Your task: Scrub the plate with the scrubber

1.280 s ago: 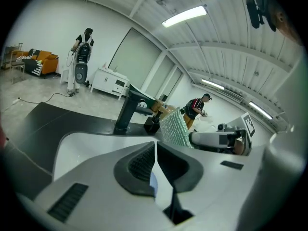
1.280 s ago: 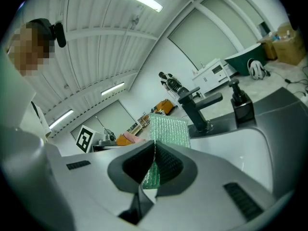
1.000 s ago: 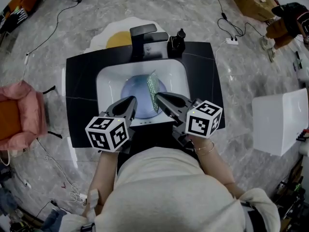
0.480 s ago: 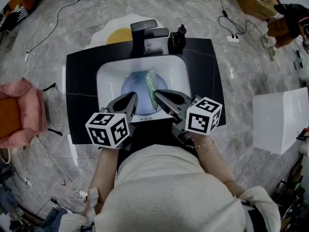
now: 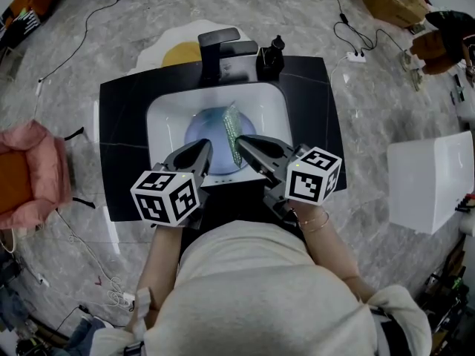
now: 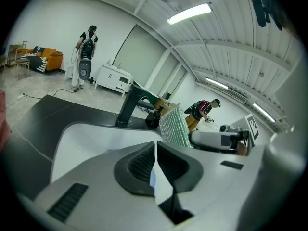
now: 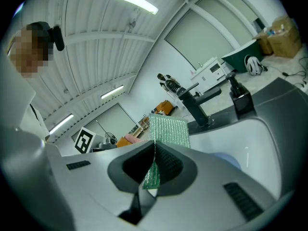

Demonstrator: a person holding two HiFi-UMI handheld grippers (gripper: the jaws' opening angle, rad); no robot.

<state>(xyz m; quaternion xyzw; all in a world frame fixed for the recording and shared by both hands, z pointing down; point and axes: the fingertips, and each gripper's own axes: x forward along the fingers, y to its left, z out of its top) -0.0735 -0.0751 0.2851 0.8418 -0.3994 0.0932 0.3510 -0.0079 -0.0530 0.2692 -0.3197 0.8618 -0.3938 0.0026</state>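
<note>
A round blue plate (image 5: 211,128) lies in the white sink (image 5: 159,121), and it also shows in the right gripper view (image 7: 226,160). My left gripper (image 5: 204,148) reaches over its near left rim; its jaws are shut (image 6: 155,146) with a sliver of blue plate between them. My right gripper (image 5: 239,141) is shut on the lower edge of a green mesh scrubber (image 5: 232,132), which stands upright on edge over the plate's middle. The scrubber rises above the closed jaws in the right gripper view (image 7: 168,131) and stands just right of my left jaws (image 6: 174,129).
The sink sits in a black counter (image 5: 119,147). A black faucet (image 5: 219,50) and a dark soap bottle (image 5: 271,58) stand at its far edge. A pink chair (image 5: 30,176) is at the left and a white box (image 5: 430,184) at the right. Cables lie on the floor.
</note>
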